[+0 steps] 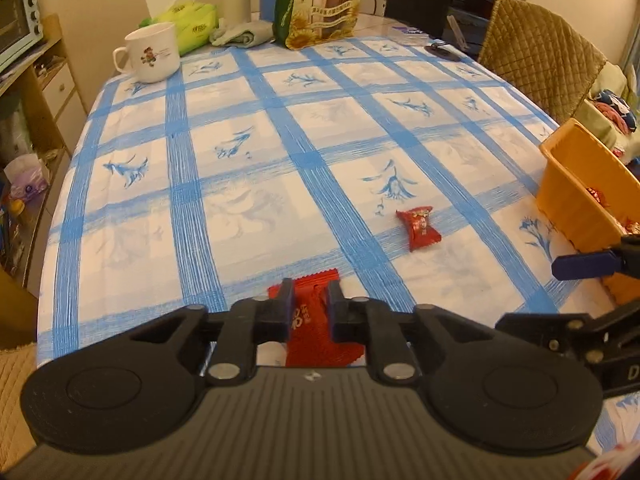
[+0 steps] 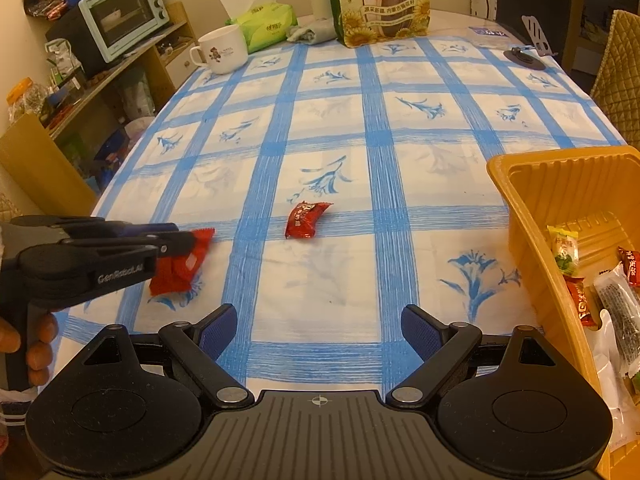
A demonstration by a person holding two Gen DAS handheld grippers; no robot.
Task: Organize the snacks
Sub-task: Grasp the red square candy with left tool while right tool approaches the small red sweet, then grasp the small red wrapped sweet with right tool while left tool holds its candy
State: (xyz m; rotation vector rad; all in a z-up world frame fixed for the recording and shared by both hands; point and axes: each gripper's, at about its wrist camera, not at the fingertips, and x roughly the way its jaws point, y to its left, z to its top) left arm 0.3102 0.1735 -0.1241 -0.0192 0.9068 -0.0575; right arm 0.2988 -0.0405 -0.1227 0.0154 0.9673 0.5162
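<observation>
Your left gripper [image 1: 311,304] and right gripper [image 2: 319,330] share 1 build: matte black plastic, a ribbed grey deck behind, 2 round black discs at the sides, and angled link arms pinned with silver screws. Each of the 2 fingers carries a textured blue pad [image 2: 420,326]. White "GenRobot.AI" lettering runs along the left gripper's side. At your left hand [image 2: 34,346], a striped cuff [image 2: 14,410] shows.

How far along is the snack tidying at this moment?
Done: several snacks already lie in the orange tray. In hand: the left gripper is shut on a red wafer packet. Left: one red candy packet lies loose on the tablecloth. The right gripper is open and empty.
</observation>
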